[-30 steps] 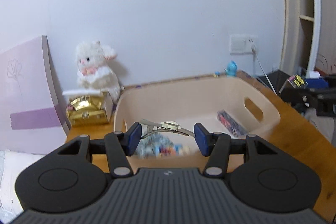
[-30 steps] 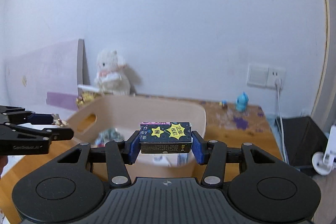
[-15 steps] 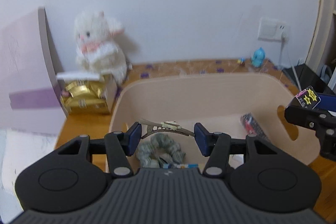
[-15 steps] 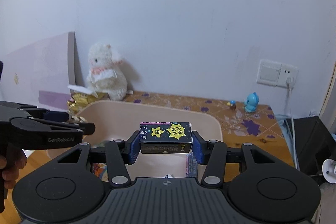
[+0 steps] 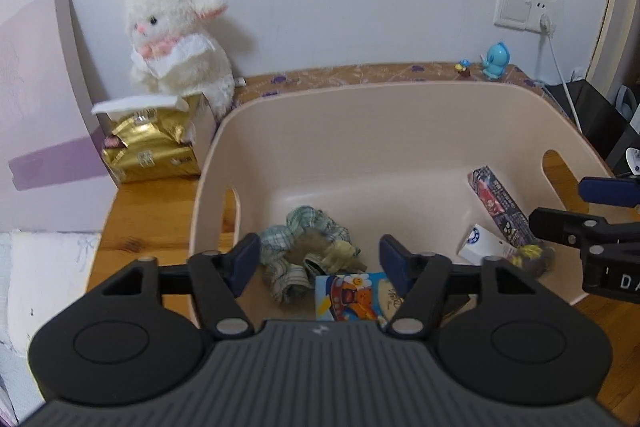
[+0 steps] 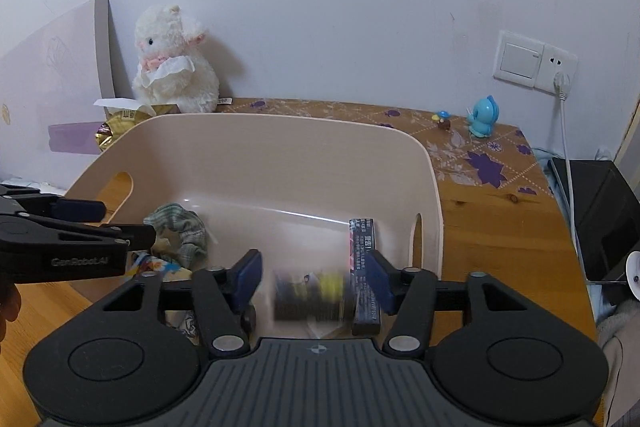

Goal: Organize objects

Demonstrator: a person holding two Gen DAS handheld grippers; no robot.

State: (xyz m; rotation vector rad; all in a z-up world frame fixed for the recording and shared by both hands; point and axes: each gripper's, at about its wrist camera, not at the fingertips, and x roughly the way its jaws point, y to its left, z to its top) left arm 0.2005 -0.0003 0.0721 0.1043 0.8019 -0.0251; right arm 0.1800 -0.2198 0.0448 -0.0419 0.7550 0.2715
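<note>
Left wrist view: left gripper, jaws spread wide and empty, above the beige plastic handled bin on the wooden tabletop. A green plaid fabric scrunchie lies inside.

Right wrist view: right gripper, jaws apart, gripping nothing; a blurred small black-and-yellow box sits between them over the bin.

Basket middle open; scrunchie crowds front.

Home bedroom: plush lamb on wooden desk, wall socket, toy figurines
</note>
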